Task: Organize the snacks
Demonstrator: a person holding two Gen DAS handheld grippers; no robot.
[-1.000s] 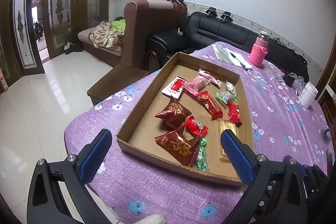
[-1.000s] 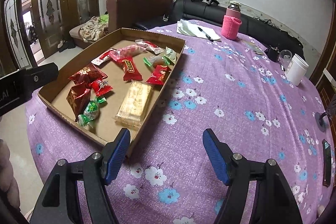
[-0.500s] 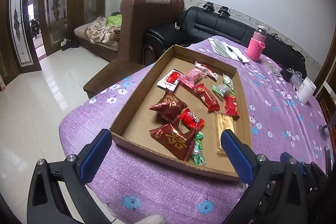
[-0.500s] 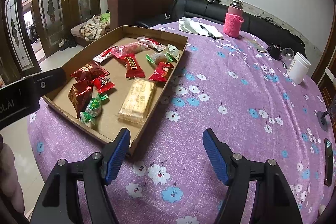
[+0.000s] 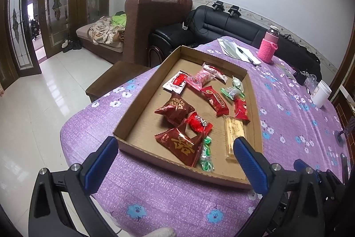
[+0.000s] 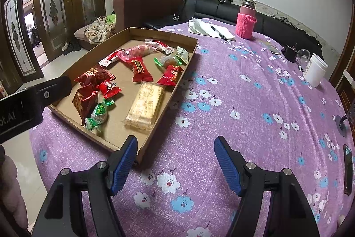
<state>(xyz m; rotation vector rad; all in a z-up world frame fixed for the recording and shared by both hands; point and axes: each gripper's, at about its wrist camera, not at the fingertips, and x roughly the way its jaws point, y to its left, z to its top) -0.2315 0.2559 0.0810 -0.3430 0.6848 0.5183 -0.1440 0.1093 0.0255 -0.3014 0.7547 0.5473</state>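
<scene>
A shallow cardboard tray lies on a purple flowered tablecloth and holds several wrapped snacks: dark red packets, a red candy, green candies, a yellow bar, a long red packet and a pink packet. My left gripper is open and empty, above the tray's near edge. My right gripper is open and empty, over the cloth beside the tray's near right corner. The left gripper's body shows at the left of the right wrist view.
On the far side of the table stand a pink-sleeved bottle, papers with a pen, a white cup and a small glass. A phone lies at the right edge. Sofas stand behind the table.
Both grippers have drawn back slightly and shifted, so the tray sits a little farther off and more centred. Both stay open. The snacks have not moved.
</scene>
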